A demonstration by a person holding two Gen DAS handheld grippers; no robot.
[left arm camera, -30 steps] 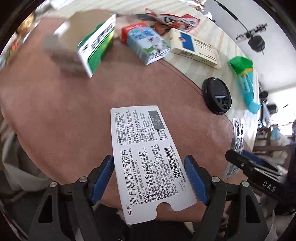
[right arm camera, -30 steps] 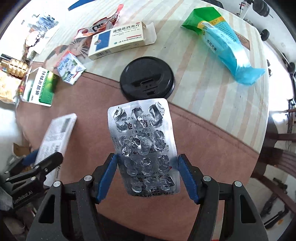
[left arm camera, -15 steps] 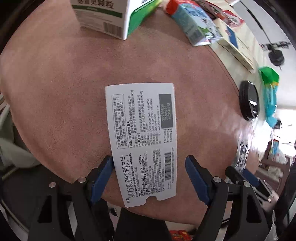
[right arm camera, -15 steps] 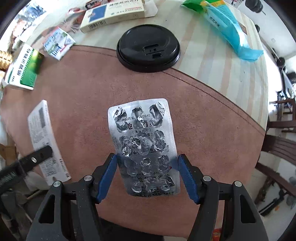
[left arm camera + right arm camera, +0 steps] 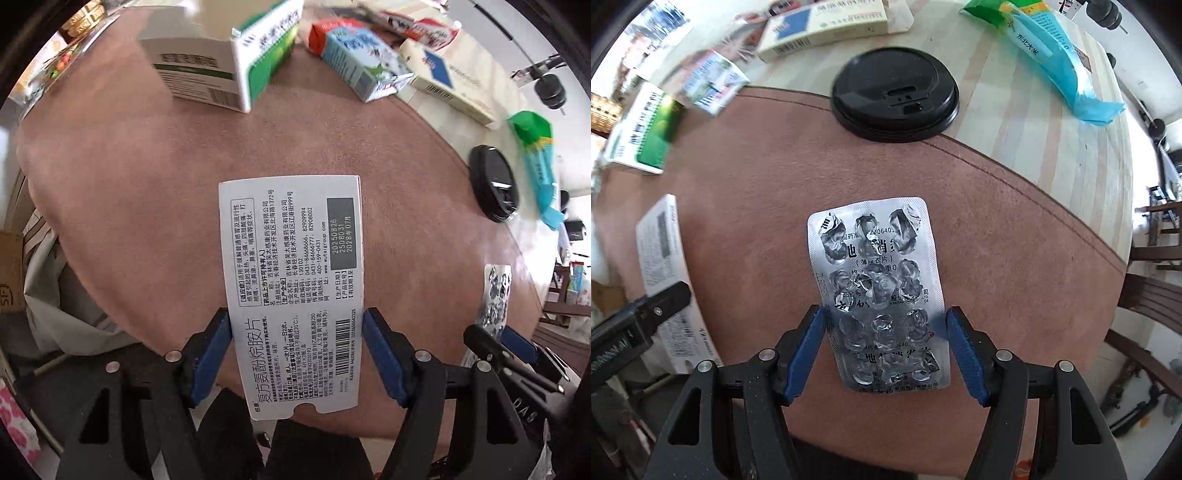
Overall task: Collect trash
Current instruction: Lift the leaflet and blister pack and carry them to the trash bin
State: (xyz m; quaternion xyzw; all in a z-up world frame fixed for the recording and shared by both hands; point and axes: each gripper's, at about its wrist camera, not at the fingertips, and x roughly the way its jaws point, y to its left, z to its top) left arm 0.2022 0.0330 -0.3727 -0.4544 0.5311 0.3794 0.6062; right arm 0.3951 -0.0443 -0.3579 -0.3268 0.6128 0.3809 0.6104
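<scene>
My left gripper point(image 5: 297, 354) is shut on a flat white medicine box point(image 5: 291, 280) with black print and holds it above the brown table mat point(image 5: 147, 192). My right gripper point(image 5: 886, 347) is shut on an empty silver blister pack point(image 5: 879, 291) and holds it above the same mat point(image 5: 997, 229). The white box point(image 5: 665, 280) and left gripper also show at the left of the right wrist view. The blister pack point(image 5: 496, 295) shows at the right of the left wrist view.
On the table lie a green-white box point(image 5: 229, 70), a blue milk carton point(image 5: 358, 62), a white-blue medicine box point(image 5: 447, 81), a black cup lid point(image 5: 894, 96), a green-blue plastic bag point(image 5: 1045, 48) and red wrappers point(image 5: 421, 26). Chairs point(image 5: 1148, 295) stand at the right.
Both grippers keep their hold. The left view has swung and tilted over the table; the right gripper has moved nearer the table, toward the black lid.
</scene>
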